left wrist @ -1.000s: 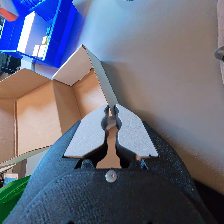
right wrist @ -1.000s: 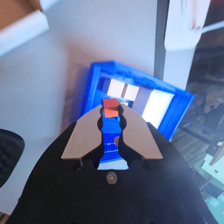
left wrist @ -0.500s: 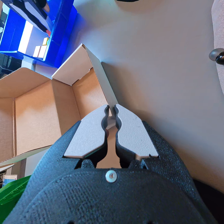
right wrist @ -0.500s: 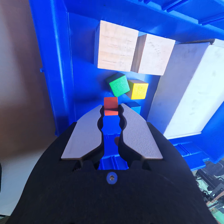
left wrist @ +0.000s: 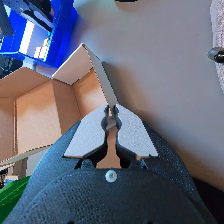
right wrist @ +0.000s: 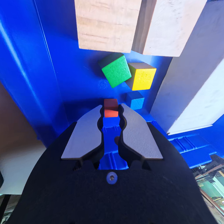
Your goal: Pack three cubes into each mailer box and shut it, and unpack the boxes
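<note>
My left gripper is shut on the white side wall of the open mailer box, whose brown inside shows nothing in it. My right gripper is shut on a small red cube and holds it low inside the blue bin. A green cube, a yellow cube and a blue cube lie on the bin floor just beyond it. The right gripper also shows far off in the left wrist view, over the blue bin.
Two large pale wooden blocks sit at the bin's far end, and a white closed box fills its right side. The grey table lies right of the mailer box. A green bin corner shows at lower left. Some 40 cm of space lies between my two pairs of fingers.
My right gripper has carried the red cube from above the table down into the blue bin, close to its floor. My left gripper has stayed shut on the box wall.
</note>
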A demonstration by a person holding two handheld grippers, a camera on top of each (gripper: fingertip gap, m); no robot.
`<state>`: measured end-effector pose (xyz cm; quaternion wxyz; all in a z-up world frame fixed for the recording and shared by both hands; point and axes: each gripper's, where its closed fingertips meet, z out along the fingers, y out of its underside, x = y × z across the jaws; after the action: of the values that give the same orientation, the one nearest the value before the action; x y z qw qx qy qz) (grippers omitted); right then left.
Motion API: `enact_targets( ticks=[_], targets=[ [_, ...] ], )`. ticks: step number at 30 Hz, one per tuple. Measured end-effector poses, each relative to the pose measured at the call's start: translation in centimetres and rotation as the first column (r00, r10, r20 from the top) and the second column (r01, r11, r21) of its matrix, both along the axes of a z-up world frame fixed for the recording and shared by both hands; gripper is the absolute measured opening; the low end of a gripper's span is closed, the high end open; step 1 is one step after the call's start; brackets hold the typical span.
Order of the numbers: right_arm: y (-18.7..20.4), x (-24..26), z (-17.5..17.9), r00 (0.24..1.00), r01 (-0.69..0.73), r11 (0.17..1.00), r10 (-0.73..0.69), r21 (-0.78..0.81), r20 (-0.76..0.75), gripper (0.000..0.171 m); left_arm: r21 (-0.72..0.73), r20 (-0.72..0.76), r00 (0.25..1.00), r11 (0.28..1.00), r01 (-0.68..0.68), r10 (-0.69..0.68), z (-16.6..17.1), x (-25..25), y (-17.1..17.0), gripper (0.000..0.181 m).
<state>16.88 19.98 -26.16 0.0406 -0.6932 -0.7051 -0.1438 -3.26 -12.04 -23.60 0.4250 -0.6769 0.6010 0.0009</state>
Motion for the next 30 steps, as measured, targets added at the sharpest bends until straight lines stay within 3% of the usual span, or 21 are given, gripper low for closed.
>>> enact_targets(
  ticks=[4,7,11,14,17,21,23,25,28,30],
  targets=[
    [0.9,-0.8,1.0,0.998,0.019,0.999,-0.017,0.043,-0.067,0.038,0.005,-0.002,1.000,1.000,0.001,-0.001,0.0,-0.1,0.0,0.008],
    [0.7,-3.4,4.1,0.954,0.030,0.996,-0.003,0.084,-0.299,0.043,0.008,0.000,1.000,1.000,0.005,-0.005,0.0,-0.2,0.0,0.008],
    [-3.0,-8.0,9.2,0.765,-0.021,0.990,0.104,0.137,-0.635,0.044,0.035,-0.003,1.000,0.999,0.017,-0.017,0.1,-0.4,0.2,0.010],
    [-7.9,-10.4,10.7,0.604,-0.080,0.990,0.144,0.120,-0.784,0.044,0.063,-0.023,0.999,0.997,0.034,-0.033,0.1,-0.6,0.1,0.014],
    [-12.6,-12.7,10.1,0.443,-0.125,0.991,0.009,-0.051,-0.896,0.046,0.062,-0.017,0.999,0.997,0.034,-0.033,0.1,-0.7,0.2,0.016],
    [-15.7,-15.7,9.4,0.236,-0.178,0.896,-0.362,-0.407,-0.902,0.051,0.065,-0.007,0.999,0.997,0.043,-0.042,0.0,-0.9,0.3,0.012],
    [-15.9,-16.9,9.1,0.181,-0.184,0.843,-0.476,-0.506,-0.860,0.055,0.068,-0.005,0.999,0.996,0.049,-0.049,0.0,-0.9,0.2,0.012],
    [-15.4,-17.7,9.0,0.141,-0.148,0.831,-0.519,-0.536,-0.843,0.055,0.073,-0.010,0.998,0.995,0.061,-0.061,-0.1,-0.9,0.1,0.011],
    [-13.8,-18.5,8.3,0.153,-0.041,0.889,-0.446,-0.457,-0.882,0.050,0.074,-0.006,0.997,0.994,0.079,-0.079,-0.1,-0.9,0.0,0.011],
    [-13.9,-19.1,8.4,0.150,-0.043,0.909,-0.404,-0.415,-0.902,0.033,0.070,0.005,0.997,0.994,0.081,-0.082,0.0,-0.9,0.0,0.010]
  ],
)
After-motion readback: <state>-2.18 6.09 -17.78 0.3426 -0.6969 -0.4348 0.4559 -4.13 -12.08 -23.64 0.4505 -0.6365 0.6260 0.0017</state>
